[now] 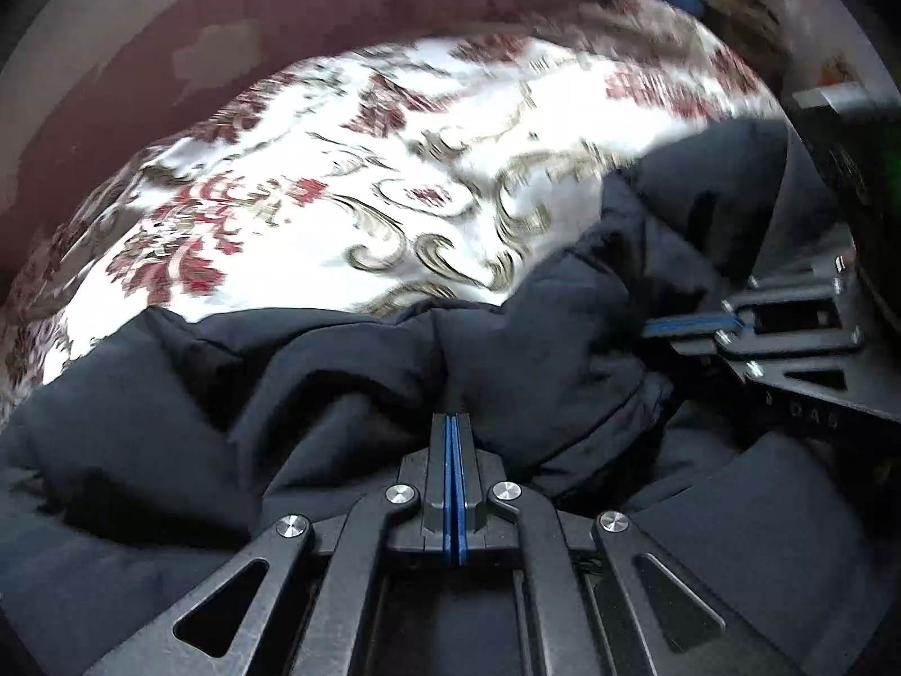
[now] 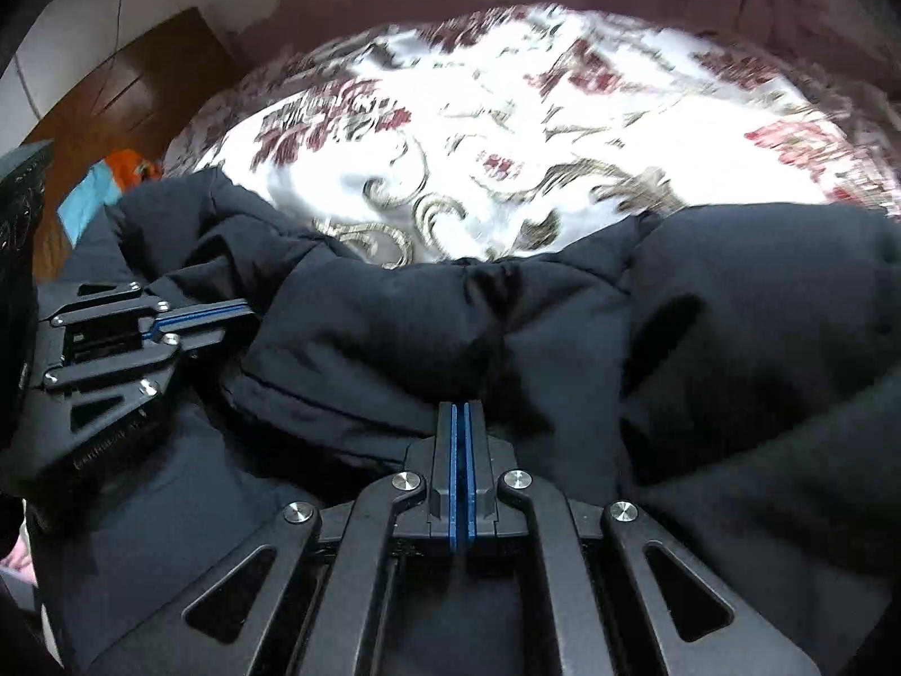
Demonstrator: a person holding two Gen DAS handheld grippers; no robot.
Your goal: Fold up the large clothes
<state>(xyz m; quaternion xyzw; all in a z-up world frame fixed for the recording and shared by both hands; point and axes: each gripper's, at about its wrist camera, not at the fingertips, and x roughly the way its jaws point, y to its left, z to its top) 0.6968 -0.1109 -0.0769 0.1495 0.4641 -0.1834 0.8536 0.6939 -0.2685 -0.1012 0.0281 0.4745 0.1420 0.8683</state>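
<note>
A large black padded jacket [image 1: 349, 383] lies bunched on a bed, filling the lower half of both views [image 2: 704, 338]. My left gripper [image 1: 455, 414] is shut on a fold of the jacket. My right gripper [image 2: 462, 405] is shut on another fold of it. The right gripper also shows at the right of the left wrist view [image 1: 653, 328], pinching the cloth. The left gripper shows at the left of the right wrist view [image 2: 248, 307], also closed on cloth. The two grippers are close together, side by side.
A white bedspread with red flowers and gold scrolls [image 1: 349, 180] covers the bed beyond the jacket [image 2: 507, 129]. A dark red headboard or wall [image 1: 281, 11] is behind. A brown wooden cabinet [image 2: 129, 90] and orange and blue items [image 2: 112, 174] are at the left.
</note>
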